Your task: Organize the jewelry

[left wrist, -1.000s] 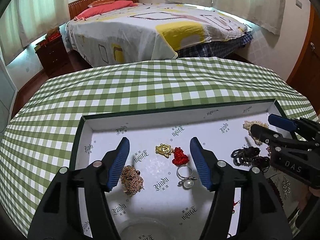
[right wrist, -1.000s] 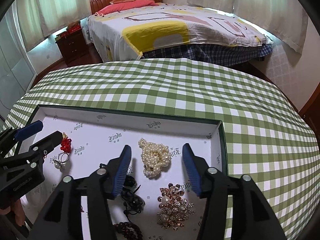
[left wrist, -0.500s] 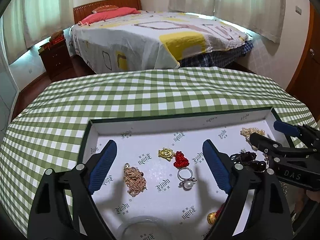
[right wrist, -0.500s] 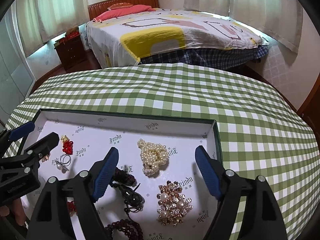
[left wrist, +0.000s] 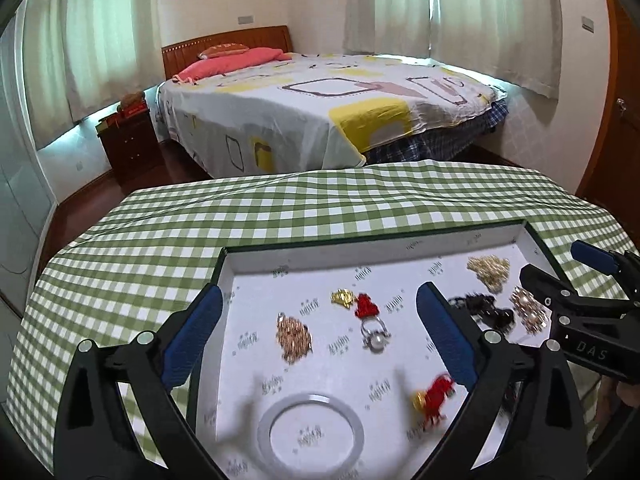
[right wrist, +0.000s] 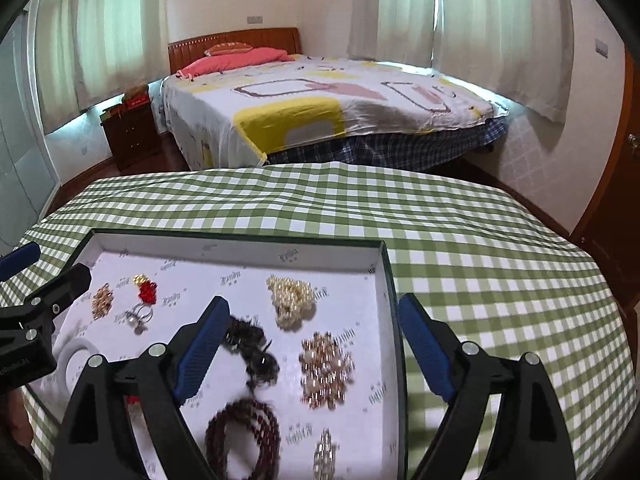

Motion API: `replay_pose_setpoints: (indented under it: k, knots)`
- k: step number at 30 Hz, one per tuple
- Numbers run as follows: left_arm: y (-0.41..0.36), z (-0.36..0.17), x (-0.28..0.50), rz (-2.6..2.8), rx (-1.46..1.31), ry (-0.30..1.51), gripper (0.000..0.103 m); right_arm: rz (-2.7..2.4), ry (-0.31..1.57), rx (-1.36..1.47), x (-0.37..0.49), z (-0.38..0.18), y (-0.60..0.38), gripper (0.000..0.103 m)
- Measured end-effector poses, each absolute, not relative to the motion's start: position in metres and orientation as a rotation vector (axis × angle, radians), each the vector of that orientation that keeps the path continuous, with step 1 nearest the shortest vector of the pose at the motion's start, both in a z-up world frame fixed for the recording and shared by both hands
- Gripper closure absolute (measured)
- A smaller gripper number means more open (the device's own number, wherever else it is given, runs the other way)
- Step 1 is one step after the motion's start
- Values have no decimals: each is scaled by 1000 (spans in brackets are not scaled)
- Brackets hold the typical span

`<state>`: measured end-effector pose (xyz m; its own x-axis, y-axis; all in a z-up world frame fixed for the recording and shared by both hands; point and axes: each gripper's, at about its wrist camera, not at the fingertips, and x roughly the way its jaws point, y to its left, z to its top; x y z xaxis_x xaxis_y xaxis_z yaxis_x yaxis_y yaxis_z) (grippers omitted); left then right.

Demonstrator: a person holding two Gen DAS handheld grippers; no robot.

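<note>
A shallow white tray (left wrist: pixel 400 246) (right wrist: pixel 240 245) with a dark green rim lies on the checked tablecloth and holds loose jewelry. My left gripper (left wrist: pixel 318 336) hovers above its left half, jaws opening wide, nothing between them; below lie a gold chain heap (left wrist: pixel 294 338), a pearl ring (left wrist: pixel 375 336), a red charm (left wrist: pixel 366 305) and a pale bangle (left wrist: pixel 312 432). My right gripper (right wrist: pixel 310 346) hangs over the right half, jaws also opening and empty, above a pearl cluster (right wrist: pixel 291 298), a rhinestone brooch (right wrist: pixel 327 372), a black cord tangle (right wrist: pixel 252 350) and dark red beads (right wrist: pixel 240 436).
The green-and-white checked tablecloth (left wrist: pixel 280 216) covers the table around the tray. Beyond the table's far edge stand a bed (left wrist: pixel 328 108) and a dark nightstand (left wrist: pixel 128 140). A wooden door (left wrist: pixel 616 120) is at the right.
Both grippers have opened wide and drawn back and up from the tray, so more jewelry shows. The gold chain heap now lies free on the tray, clear of the left fingers.
</note>
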<state>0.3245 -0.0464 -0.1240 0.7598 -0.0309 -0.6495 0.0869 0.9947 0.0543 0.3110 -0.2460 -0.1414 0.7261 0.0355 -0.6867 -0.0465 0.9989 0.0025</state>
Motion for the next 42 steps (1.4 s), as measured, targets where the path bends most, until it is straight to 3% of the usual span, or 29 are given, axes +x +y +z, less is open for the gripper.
replay_pose_setpoints:
  k: [42]
  knots:
    - [-7, 5, 55, -18, -17, 489, 4, 154, 479, -18, 56, -18, -224, 17]
